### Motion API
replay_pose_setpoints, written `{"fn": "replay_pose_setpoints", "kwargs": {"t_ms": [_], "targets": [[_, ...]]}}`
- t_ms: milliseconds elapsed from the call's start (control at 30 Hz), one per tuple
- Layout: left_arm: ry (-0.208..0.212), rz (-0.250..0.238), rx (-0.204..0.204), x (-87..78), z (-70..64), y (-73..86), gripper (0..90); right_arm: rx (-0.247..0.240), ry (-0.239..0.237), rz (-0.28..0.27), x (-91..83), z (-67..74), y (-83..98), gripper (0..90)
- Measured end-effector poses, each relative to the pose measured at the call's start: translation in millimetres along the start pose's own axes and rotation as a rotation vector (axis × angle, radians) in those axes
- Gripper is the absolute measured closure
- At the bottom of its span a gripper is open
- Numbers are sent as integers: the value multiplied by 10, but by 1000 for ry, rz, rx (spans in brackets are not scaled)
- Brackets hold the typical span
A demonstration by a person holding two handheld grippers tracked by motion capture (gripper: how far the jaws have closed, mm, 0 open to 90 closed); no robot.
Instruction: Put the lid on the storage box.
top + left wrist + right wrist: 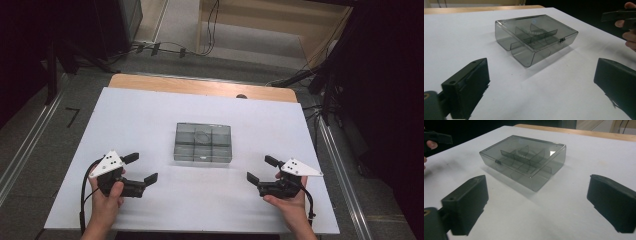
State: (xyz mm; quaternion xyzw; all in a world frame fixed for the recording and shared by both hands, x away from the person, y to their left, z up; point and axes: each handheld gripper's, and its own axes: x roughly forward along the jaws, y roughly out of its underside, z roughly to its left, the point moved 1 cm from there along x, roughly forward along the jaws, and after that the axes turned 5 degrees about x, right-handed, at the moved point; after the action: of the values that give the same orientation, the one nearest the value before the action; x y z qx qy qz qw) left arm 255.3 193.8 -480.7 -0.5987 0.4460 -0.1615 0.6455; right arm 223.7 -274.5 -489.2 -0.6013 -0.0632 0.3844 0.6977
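A smoky clear plastic box (203,142) with inner dividers and its lid down lies flat in the middle of the white tabletop (150,110). A small latch shows on its front wall (560,41). In one far compartment lies a pale curved thing (534,32), too faint to name. My left gripper (142,167) is held just off the box's near left corner, open and empty. My right gripper (261,169) mirrors it off the near right corner, also open and empty. Each gripper view looks between wide black jaws (541,85) (536,205) at the box (524,160).
A bare wooden strip (200,87) runs along the table's far edge. Beyond it, cables (165,49) lie on the floor. Dark stands flank both sides. In each gripper view the other hand's gripper (617,16) (437,137) appears at an upper corner.
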Motion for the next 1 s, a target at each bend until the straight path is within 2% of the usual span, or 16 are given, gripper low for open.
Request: {"fn": "replay_pose_setpoints", "kwargs": {"t_ms": [200,433,633,733,800,1000], "targets": [[-11,-12,-15,-131,45,43,0,4,14,-5,-169,-74,5,0],[-28,-16,-6,-279,94,82,0,-7,51,2,-336,-180,42,0],[-48,-30,-22,-376,174,108,0,0,65,11,-468,-305,105,0],[-54,-29,-19,-415,211,124,0,-22,70,16,-534,-372,169,0],[-57,-31,-21,-442,237,136,0,-28,95,31,-560,-417,201,0],[-43,-16,0,-496,305,174,0,-5,110,8,-658,-555,228,0]]}}
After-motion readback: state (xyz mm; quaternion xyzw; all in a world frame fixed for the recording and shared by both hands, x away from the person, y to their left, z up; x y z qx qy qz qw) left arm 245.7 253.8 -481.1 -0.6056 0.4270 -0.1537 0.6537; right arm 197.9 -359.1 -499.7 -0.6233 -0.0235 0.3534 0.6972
